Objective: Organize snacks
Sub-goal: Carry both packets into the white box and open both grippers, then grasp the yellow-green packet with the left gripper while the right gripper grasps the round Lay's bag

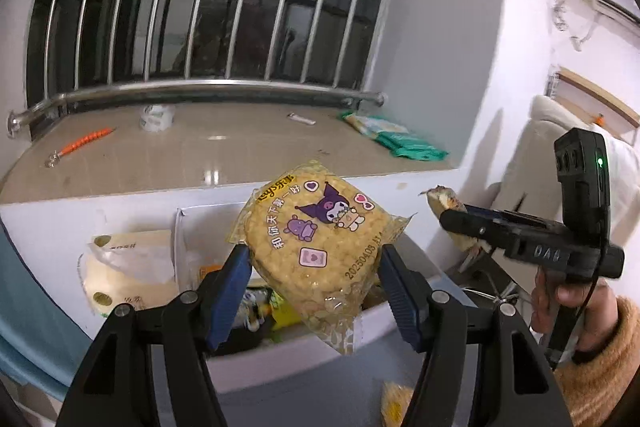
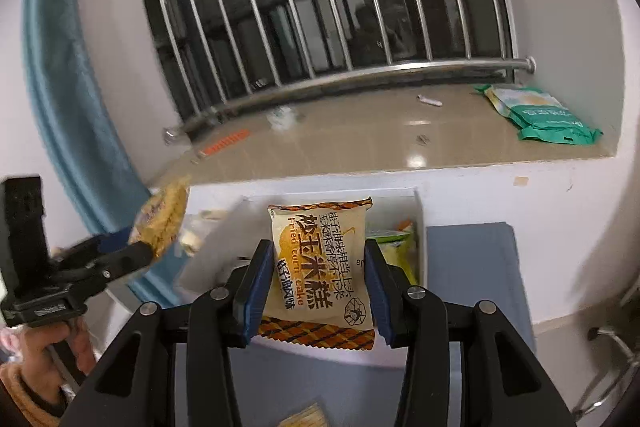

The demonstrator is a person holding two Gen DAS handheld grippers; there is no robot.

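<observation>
Left gripper [image 1: 314, 283] clamped on corn cake pack [image 1: 316, 247] | right gripper [image 2: 316, 291] clamped on fried corn cake packet [image 2: 320, 267] | both held above white box [image 1: 320, 351] below windowsill [image 1: 200, 155]

Black claw [image 1: 316, 291] arms, blue ribbed pads, silver screws, fuzzy orange sleeve [image 1: 600, 359]

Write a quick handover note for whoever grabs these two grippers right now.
Left gripper: shut on a clear-wrapped corn cake packet, held above the white box.
Right gripper: shut on a Fried corn cake packet, also lifted over the box.
Done: both packets picked up.
Left: place both; another yellow packet lies on the blue-grey surface. Several snacks already sit in the box.
</observation>
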